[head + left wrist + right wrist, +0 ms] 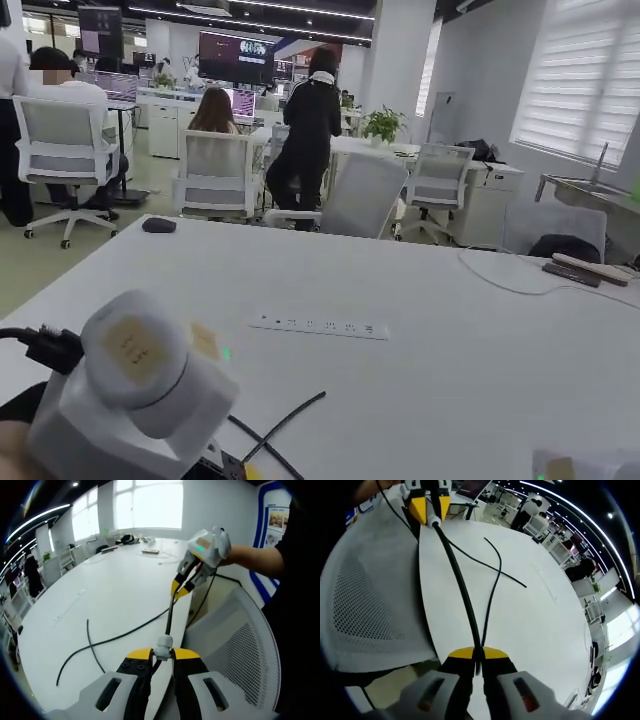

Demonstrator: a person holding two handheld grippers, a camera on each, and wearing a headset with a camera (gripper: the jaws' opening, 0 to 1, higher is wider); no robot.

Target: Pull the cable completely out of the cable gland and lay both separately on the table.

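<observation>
I'm pinching the cable gland in the left gripper, just off the table edge. The right gripper is clamping the cable, which runs off toward eleven o'clock. The cable looks light, springy and smooth-jacketed, so I'm judging a hold close to the gland safest.

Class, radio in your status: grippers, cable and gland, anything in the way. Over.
Left gripper shut on cable gland. Right gripper shut on cable, taut into the cable gland. Black cables crossed on table; mesh chair alongside.
</observation>
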